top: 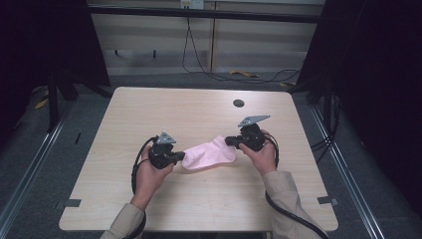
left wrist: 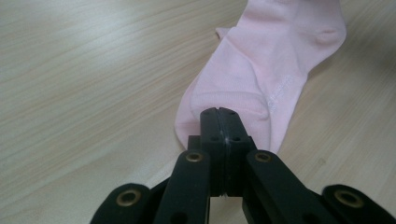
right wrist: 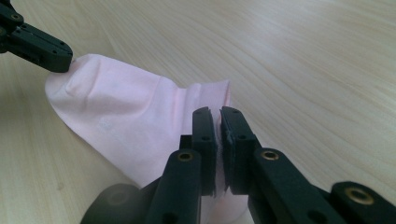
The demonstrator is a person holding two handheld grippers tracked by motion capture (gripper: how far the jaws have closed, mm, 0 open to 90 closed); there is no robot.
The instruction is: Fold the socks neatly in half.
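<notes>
Pale wood worktop point(top: 149, 109) under dim light carries the whole job, with dark curtains to each side.

Left claw point(left wrist: 218, 122) is clenched on 1 end of the pink sock point(left wrist: 275, 60), its jaws pressed flat together with cloth pinched under their tips. Right claw point(right wrist: 216, 140) grasps the other end, its jaws nearly closed with a thin edge of fabric caught between them. In the high view the left claw point(top: 175, 158) and right claw point(top: 232, 141) sit at opposite ends of the sock point(top: 209, 153), which lies near the middle of the worktop, slightly toward the person, and spans the gap between them.

Both ends look held, so the step in hand is probably stretching or flattening the sock. To do it well, I would keep both grips firm and draw the 2 claws apart evenly along the sock's length, low over the wood, so the cloth goes taut without twisting. The right grip looks shallow, so a sharp tug could slip it free; a slow pull seems safer.
</notes>
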